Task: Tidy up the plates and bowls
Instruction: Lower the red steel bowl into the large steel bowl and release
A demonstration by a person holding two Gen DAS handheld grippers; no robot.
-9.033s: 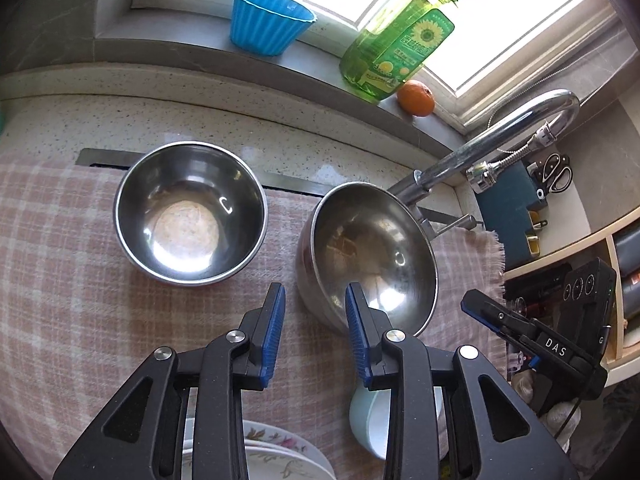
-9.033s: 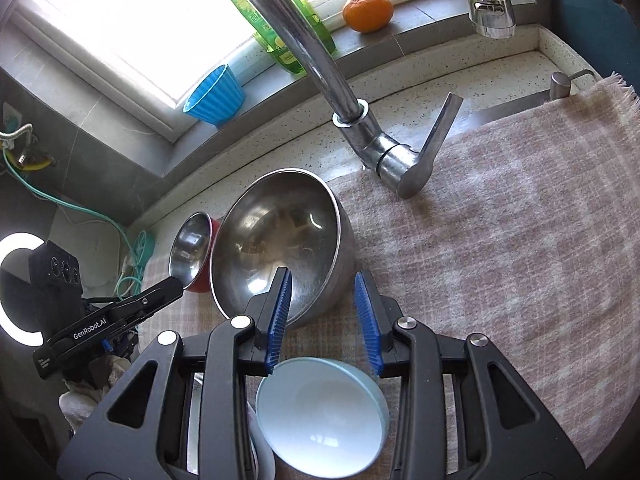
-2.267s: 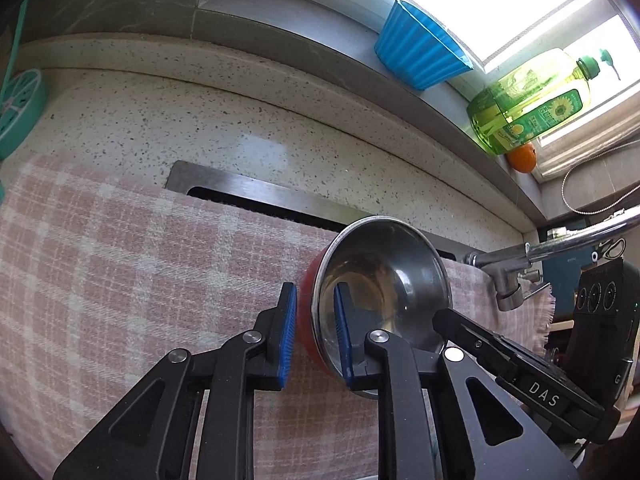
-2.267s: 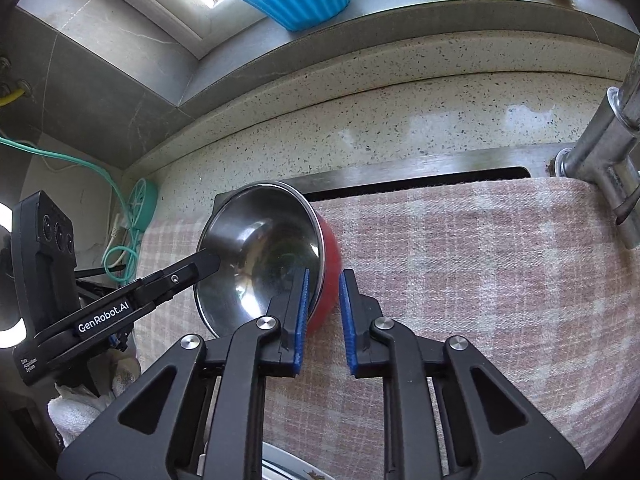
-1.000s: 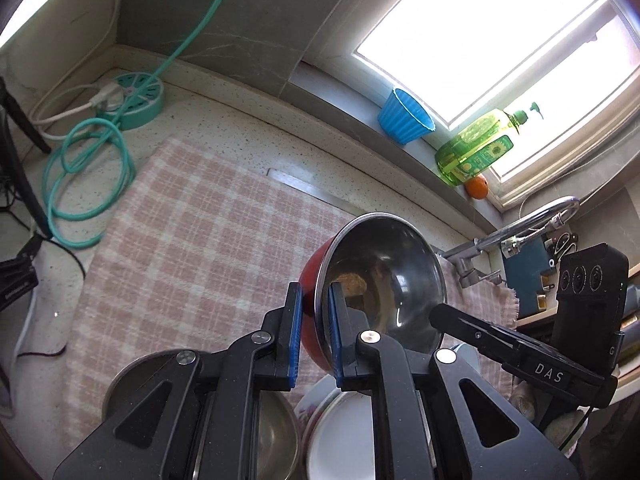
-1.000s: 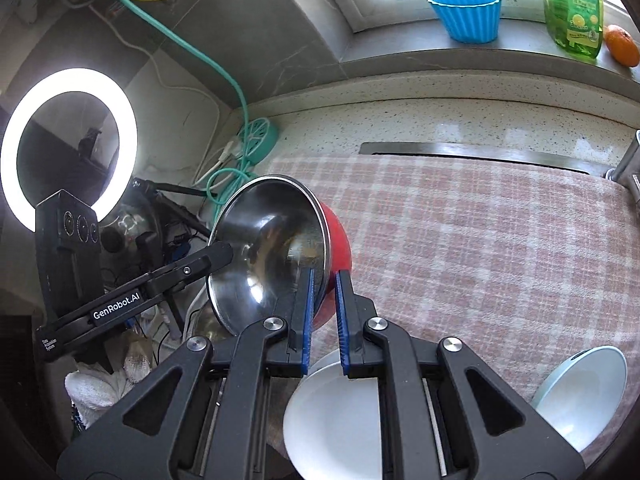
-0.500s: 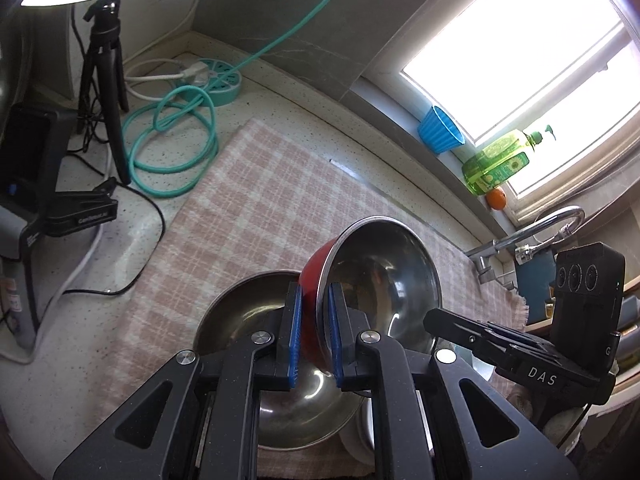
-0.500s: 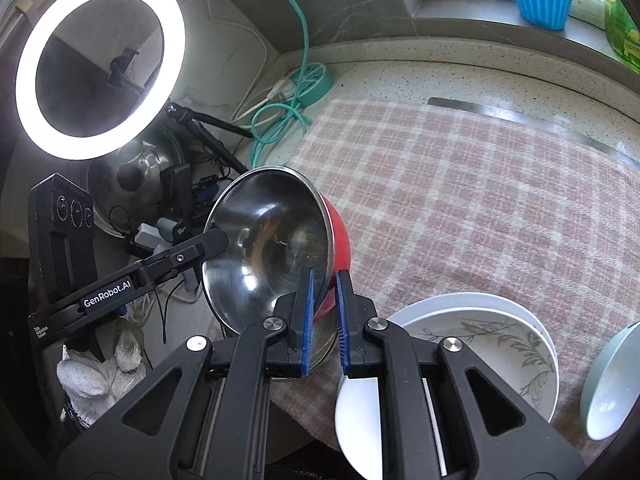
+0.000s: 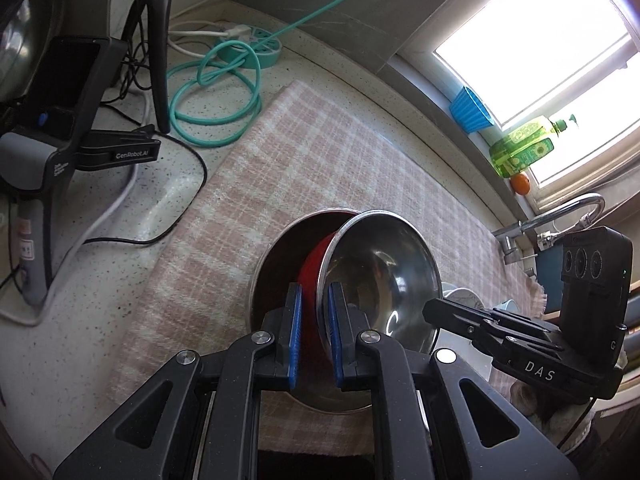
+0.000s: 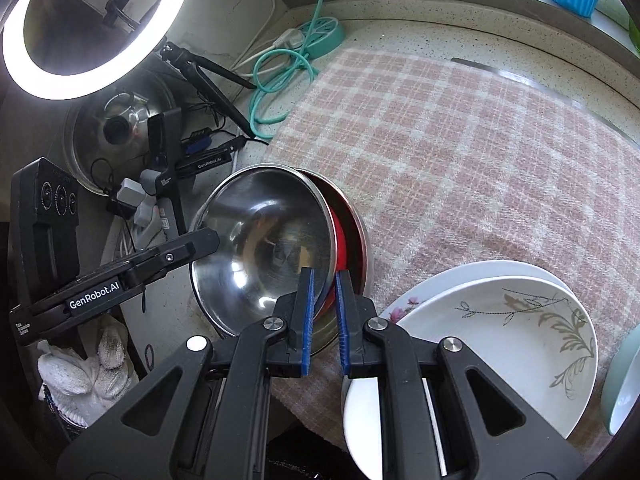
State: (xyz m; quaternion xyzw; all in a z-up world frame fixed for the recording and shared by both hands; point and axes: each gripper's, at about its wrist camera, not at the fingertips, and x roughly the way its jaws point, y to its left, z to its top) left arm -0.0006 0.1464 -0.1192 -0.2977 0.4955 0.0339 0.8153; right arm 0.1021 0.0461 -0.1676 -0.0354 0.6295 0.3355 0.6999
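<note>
A steel bowl with a red outside (image 9: 384,268) (image 10: 264,240) is held tilted by both grippers, one on each side of its rim. My left gripper (image 9: 314,332) is shut on its rim. My right gripper (image 10: 322,312) is shut on the opposite rim. The bowl sits partly inside a larger steel bowl (image 9: 272,276) (image 10: 360,232) that rests on the pink checked cloth (image 9: 320,168) (image 10: 460,152). Stacked white flowered plates (image 10: 500,320) lie right of the bowls. A pale blue bowl (image 10: 624,384) shows at the right edge.
A ring light (image 10: 84,20), tripod and cables crowd the counter's left end, with a teal coiled cable (image 9: 212,100). A blue cup (image 9: 470,110), green soap bottle (image 9: 524,152) and orange (image 9: 520,183) stand on the windowsill. The faucet (image 9: 560,216) is at the right.
Both grippers carried the red-sided bowl from the cloth's far side towards the near left and lowered it into the larger steel bowl. Both stay shut on its rim.
</note>
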